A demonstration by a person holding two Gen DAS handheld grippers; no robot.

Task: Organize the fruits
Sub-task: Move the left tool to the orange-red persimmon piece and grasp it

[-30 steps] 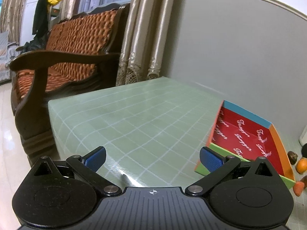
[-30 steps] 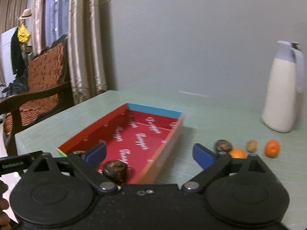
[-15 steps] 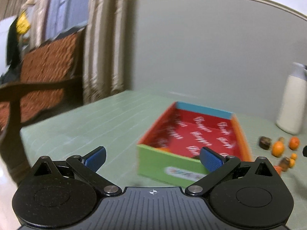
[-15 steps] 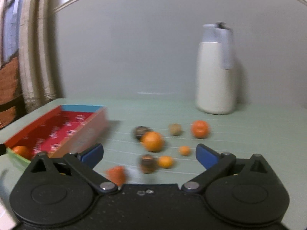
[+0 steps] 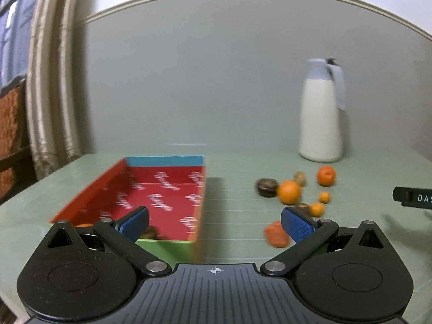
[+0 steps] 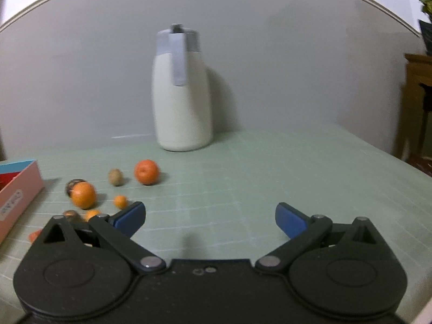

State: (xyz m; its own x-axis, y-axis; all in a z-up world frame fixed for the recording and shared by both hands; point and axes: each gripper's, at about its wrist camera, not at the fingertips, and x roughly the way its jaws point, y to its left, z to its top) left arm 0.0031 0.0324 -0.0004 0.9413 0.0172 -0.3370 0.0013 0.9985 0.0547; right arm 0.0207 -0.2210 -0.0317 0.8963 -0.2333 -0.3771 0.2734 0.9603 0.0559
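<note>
The fruits lie loose on the green table [image 5: 237,162], in a small bunch to the right of the box [image 5: 162,189]. Closest to the box is a dark round fruit [image 5: 266,187]. A big orange [image 5: 289,192] sits just beside it, touching or almost touching. Behind that are a small brown fruit [image 5: 299,178] and a second big orange [image 5: 326,176]. Two tiny oranges [image 5: 324,197] lie a bit nearer, and one more dark fruit [image 5: 302,207] sits by them. A red-orange fruit [image 5: 275,234] lies nearest of all, by itself.

The box is red inside with white writing, and it has a blue far wall and a green near wall. Inside it, by the near wall, are a dark fruit [image 5: 149,232] and a bit of something orange [image 5: 83,225], both partly hidden.

The left gripper [image 5: 214,222] is wide open and holds nothing. It hangs over the near right corner of the box. The right gripper [image 6: 209,220] is also wide open and holds nothing. It is over bare table, to the right of the fruits.

A tall white jug [image 6: 182,91] with a gray lid and handle stands behind the fruits, near the gray wall [image 5: 216,81]. A curtain [image 5: 51,94] hangs far to the left of the box.
</note>
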